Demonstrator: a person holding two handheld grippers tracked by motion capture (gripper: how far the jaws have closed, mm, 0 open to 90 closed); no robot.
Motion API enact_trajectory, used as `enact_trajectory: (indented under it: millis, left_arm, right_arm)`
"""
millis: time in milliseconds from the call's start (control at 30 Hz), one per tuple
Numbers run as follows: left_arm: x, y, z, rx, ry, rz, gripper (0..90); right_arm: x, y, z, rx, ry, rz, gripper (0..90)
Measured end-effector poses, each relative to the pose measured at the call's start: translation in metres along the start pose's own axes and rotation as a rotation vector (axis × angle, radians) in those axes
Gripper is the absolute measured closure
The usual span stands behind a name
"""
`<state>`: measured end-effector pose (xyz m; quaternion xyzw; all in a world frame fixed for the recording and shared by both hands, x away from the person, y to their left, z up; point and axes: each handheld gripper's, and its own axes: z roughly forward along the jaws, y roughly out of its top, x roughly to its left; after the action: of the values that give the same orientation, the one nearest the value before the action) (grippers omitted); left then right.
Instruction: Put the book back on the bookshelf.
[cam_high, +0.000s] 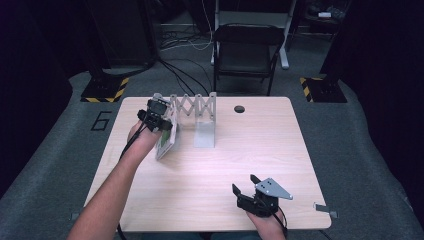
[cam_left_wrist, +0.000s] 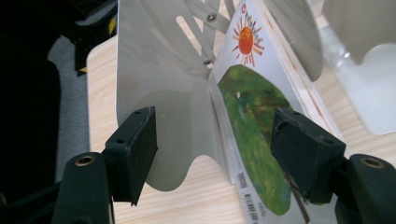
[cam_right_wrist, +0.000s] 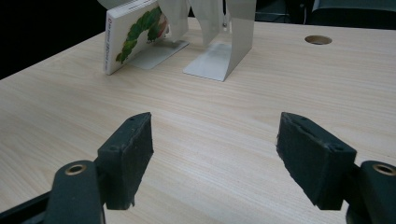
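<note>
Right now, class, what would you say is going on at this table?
A person holds a two-jaw gripper in each hand at a light wooden table. The left gripper is up at the far left, its open jaws straddling a thin picture book with a green caterpillar cover and one panel of a grey metal expanding book rack. The book leans tilted against that panel. The right gripper waits open over bare wood near the front edge, holding nothing.

Black two-jaw tools (cam_high: 248, 187) — brass screws, grey plate, black cables.
</note>
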<state>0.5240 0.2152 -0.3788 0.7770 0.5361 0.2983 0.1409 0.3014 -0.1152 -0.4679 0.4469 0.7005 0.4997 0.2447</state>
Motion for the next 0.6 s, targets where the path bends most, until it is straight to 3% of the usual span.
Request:
enact_trajectory:
  millis: [33,100,133,200,233,267,367,467,600]
  left_arm:
    - [0.001,0.0,0.0,-0.006,-0.032,-0.015,26.7]
    - [-0.005,0.0,-0.003,-0.04,-0.04,-0.007,26.8]
    - [-0.011,-0.001,-0.006,-0.049,-0.078,-0.011,26.8]
    - [-0.02,-0.002,-0.011,-0.074,-0.104,0.004,27.1]
    - [-0.026,-0.003,-0.014,-0.075,-0.12,0.048,28.2]
    - [-0.031,-0.005,-0.016,-0.081,-0.131,0.054,28.5]
    - [-0.039,-0.009,-0.019,-0.034,-0.174,0.054,28.6]
    - [-0.04,-0.018,-0.022,-0.033,-0.212,0.003,29.5]
    - [-0.037,-0.034,-0.021,-0.047,-0.223,-0.051,31.3]
  right_arm:
    - [0.0,0.0,0.0,0.0,-0.001,0.005,26.7]
    - [-0.001,0.0,0.001,0.001,-0.003,0.01,26.7]
    - [0.0,0.0,0.001,0.005,-0.005,0.008,26.7]
    - [0.0,-0.001,0.002,0.006,-0.004,0.005,26.7]
    - [0.0,-0.001,0.002,0.009,-0.009,0.004,26.9]
    - [-0.001,-0.001,0.002,0.01,-0.005,0.003,27.1]
    - [-0.001,-0.001,0.001,0.006,-0.003,0.006,27.4]
    - [-0.001,0.0,0.0,0.007,0.0,0.006,27.6]
    - [0.0,0.0,0.001,0.003,-0.001,0.011,27.9]
